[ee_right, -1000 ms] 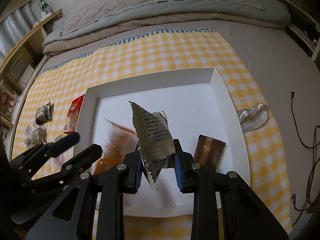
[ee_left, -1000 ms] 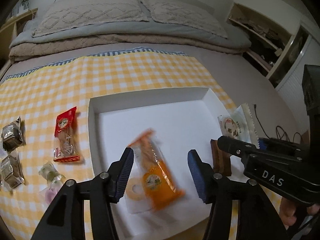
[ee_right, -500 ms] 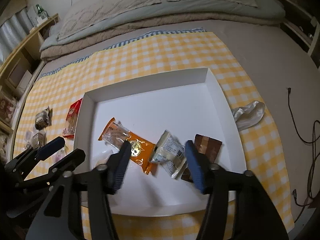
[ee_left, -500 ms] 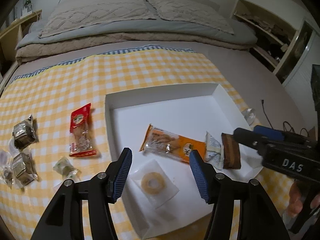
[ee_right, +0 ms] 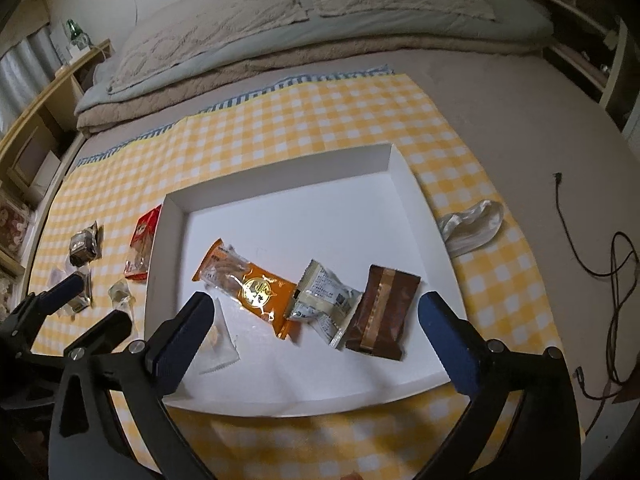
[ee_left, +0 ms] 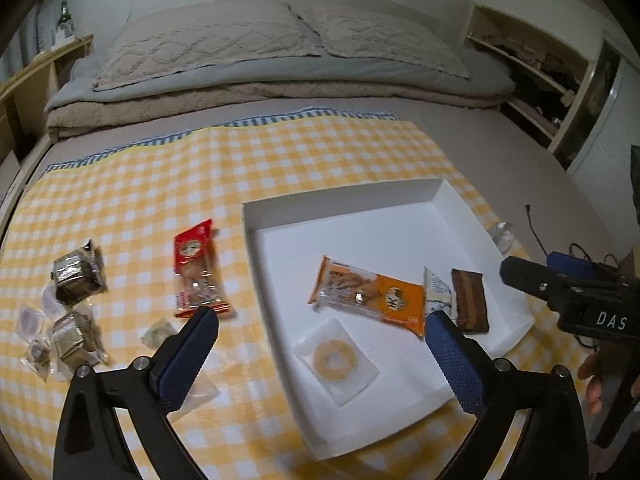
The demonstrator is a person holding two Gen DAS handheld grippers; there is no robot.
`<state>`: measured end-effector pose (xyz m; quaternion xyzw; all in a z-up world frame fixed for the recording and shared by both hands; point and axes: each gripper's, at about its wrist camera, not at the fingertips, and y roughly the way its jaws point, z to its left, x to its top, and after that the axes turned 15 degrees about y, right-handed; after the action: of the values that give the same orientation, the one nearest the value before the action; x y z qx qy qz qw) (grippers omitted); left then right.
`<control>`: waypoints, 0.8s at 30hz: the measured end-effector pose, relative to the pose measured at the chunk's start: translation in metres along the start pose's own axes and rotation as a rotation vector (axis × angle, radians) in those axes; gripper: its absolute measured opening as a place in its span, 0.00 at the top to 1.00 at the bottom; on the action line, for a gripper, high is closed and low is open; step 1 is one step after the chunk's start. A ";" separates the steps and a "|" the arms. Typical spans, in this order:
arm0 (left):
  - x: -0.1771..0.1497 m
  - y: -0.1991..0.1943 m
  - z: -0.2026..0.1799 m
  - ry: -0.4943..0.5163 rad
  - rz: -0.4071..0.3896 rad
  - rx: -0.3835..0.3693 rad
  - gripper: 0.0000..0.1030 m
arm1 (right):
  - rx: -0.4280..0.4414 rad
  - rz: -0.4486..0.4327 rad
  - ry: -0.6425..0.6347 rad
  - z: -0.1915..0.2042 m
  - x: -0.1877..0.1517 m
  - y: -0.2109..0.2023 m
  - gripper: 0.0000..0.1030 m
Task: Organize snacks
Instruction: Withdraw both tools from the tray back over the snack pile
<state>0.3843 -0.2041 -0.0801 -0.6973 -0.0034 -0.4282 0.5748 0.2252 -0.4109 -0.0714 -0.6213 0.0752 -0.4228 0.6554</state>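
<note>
Four snacks lie in the white tray (ee_right: 412, 200) on the yellow checked cloth (ee_right: 280, 120) spread over the bed (ee_left: 460, 152): an orange packet (ee_right: 256, 286), a small white packet (ee_right: 320, 300), a brown bar (ee_right: 382, 312) and a ring biscuit in a clear wrapper (ee_left: 335, 360). Orange packet, white packet and brown bar sit in a row across the tray's middle, each touching or overlapping the next. The ring biscuit lies nearer the tray's near-left corner, apart from the row.

Outside the tray, on the cloth to its left: a red packet (ee_left: 198, 270) just beside the tray wall, two dark foil-wrapped squares (ee_left: 76, 280), and several small clear-wrapped pieces (ee_left: 158, 332). A crumpled white wrapper (ee_right: 472, 226) lies on the cloth just beyond the tray's right wall.

Left tongs (ee_left: 320, 360): jaws opening, spread wide above the tray's near-left part; nothing gripped, pads clear of every snack.

Right tongs (ee_right: 312, 332): jaws opening, spread wide above the row of packets; pads touch none of them.

A dark cable (ee_right: 600, 240) trails on the bed to the right.
</note>
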 end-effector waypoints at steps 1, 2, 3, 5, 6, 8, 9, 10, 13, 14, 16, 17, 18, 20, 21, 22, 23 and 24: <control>-0.001 -0.004 0.004 -0.007 -0.003 0.006 0.00 | 0.000 -0.007 0.003 0.001 0.000 -0.002 0.00; -0.003 -0.008 0.008 -0.014 -0.006 0.011 0.00 | 0.000 -0.014 0.004 0.003 -0.001 -0.003 0.00; -0.004 -0.013 0.012 -0.021 -0.010 0.018 0.00 | 0.000 -0.021 -0.001 0.006 -0.001 -0.004 0.00; -0.007 -0.022 0.021 -0.028 -0.016 0.030 0.00 | 0.002 -0.026 -0.012 0.012 -0.003 -0.005 0.00; -0.009 -0.028 0.027 -0.030 -0.020 0.040 0.00 | 0.002 -0.027 -0.018 0.016 -0.003 -0.005 0.00; -0.013 -0.037 0.035 -0.035 -0.024 0.052 0.00 | 0.003 -0.032 -0.030 0.023 -0.005 -0.005 0.00; -0.016 -0.043 0.040 -0.039 -0.026 0.059 0.00 | 0.005 -0.033 -0.035 0.026 -0.005 -0.005 0.00; -0.017 -0.047 0.045 -0.044 -0.028 0.064 0.00 | 0.007 -0.036 -0.040 0.031 -0.006 -0.006 0.00; -0.026 -0.062 0.062 -0.061 -0.032 0.083 0.00 | 0.025 -0.039 -0.055 0.044 -0.009 -0.007 0.00; -0.029 -0.068 0.068 -0.068 -0.034 0.091 0.00 | 0.034 -0.040 -0.062 0.049 -0.010 -0.007 0.00; -0.036 -0.079 0.082 -0.083 -0.037 0.112 0.00 | 0.047 -0.040 -0.076 0.061 -0.012 -0.007 0.00; -0.038 -0.082 0.086 -0.088 -0.038 0.119 0.00 | 0.052 -0.038 -0.082 0.066 -0.013 -0.007 0.00; -0.041 -0.087 0.092 -0.095 -0.038 0.130 0.00 | 0.060 -0.037 -0.091 0.074 -0.015 -0.007 0.00; -0.048 -0.095 0.104 -0.111 -0.038 0.148 0.00 | 0.073 -0.037 -0.107 0.087 -0.018 -0.006 0.00; -0.052 -0.099 0.111 -0.122 -0.036 0.158 0.00 | 0.079 -0.037 -0.114 0.094 -0.019 -0.005 0.00; -0.056 -0.103 0.117 -0.130 -0.033 0.167 0.00 | 0.086 -0.034 -0.121 0.100 -0.020 -0.004 0.00; -0.061 -0.106 0.123 -0.138 -0.029 0.178 0.00 | 0.095 -0.029 -0.130 0.108 -0.022 -0.002 0.00; -0.063 -0.109 0.128 -0.144 -0.025 0.188 0.00 | 0.101 -0.024 -0.139 0.114 -0.025 -0.001 0.00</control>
<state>0.3668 -0.0336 -0.0275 -0.6690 -0.0936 -0.3822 0.6306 0.2806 -0.3090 -0.0562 -0.6164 0.0006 -0.3897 0.6842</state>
